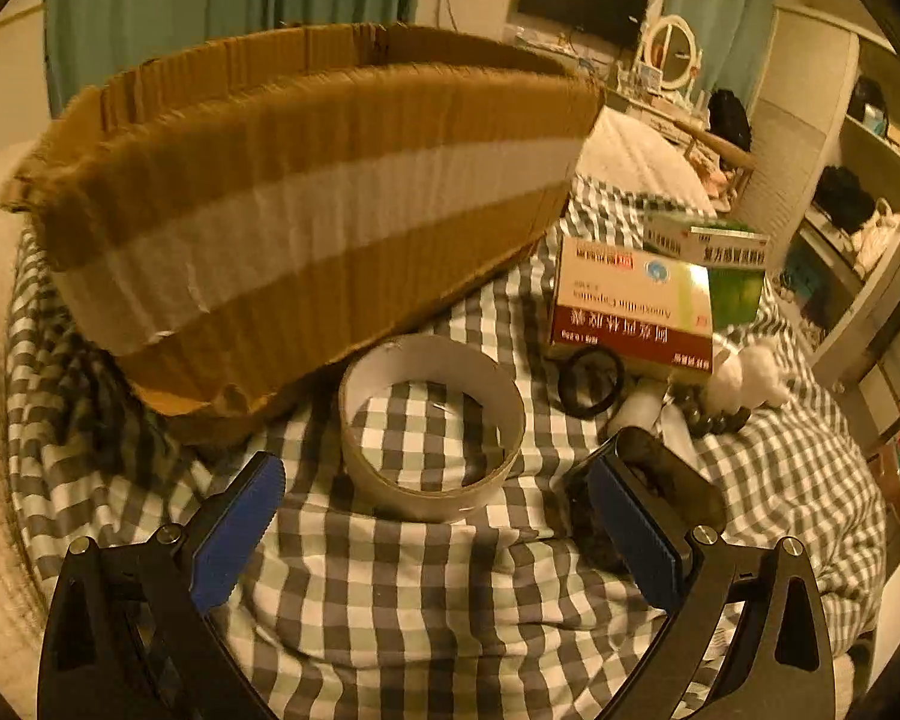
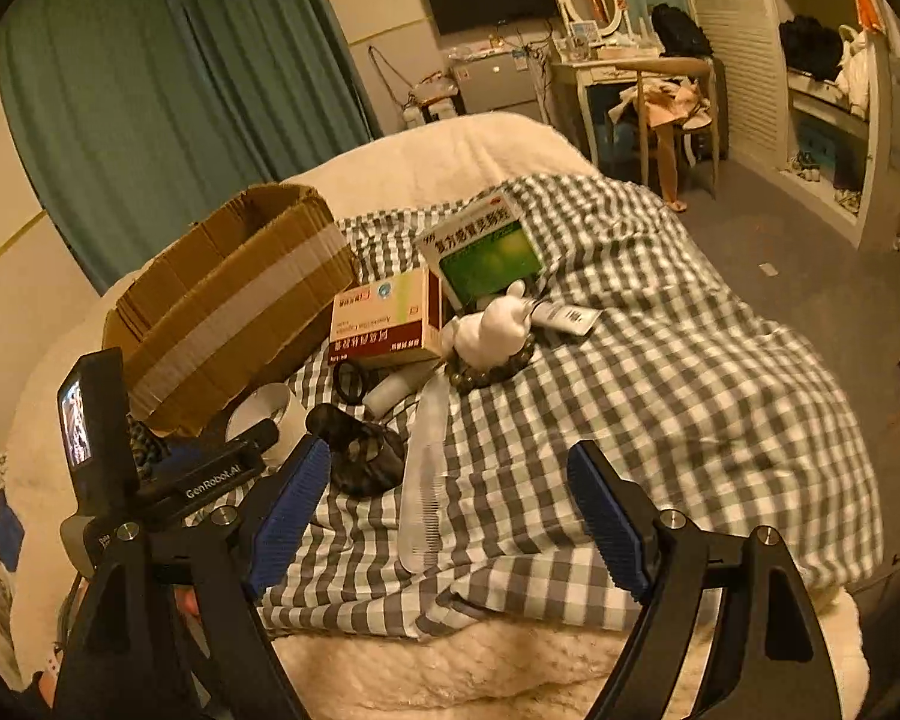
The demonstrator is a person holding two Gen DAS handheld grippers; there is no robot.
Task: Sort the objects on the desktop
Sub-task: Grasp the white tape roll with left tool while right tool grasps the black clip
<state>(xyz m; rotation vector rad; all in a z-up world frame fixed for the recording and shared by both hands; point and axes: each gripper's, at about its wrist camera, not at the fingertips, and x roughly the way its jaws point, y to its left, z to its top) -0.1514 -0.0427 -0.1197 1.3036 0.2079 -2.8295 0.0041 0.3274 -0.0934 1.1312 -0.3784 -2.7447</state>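
Note:
On the checked cloth, a roll of tape (image 1: 431, 429) lies just ahead of my left gripper (image 1: 435, 480), which stands open with its blue pads either side of and behind it, not touching. A cardboard box (image 1: 306, 204) rises to the left behind the tape. My right gripper (image 2: 450, 468) is open above a clear plastic comb (image 2: 424, 468). A dark hair clip (image 2: 363, 450) lies left of the comb. Behind are a red-and-white medicine box (image 2: 384, 318), a green medicine box (image 2: 486, 246), a white plush toy (image 2: 492, 324) and a bead bracelet (image 2: 489, 369).
A black hair tie (image 1: 589, 381) and a white tube (image 2: 564, 315) lie among the items. The left gripper's body (image 2: 150, 468) shows at the left of the right wrist view. A fluffy white blanket (image 2: 486, 660) edges the cloth. A desk (image 2: 600, 69) and shelves (image 2: 822, 90) stand beyond.

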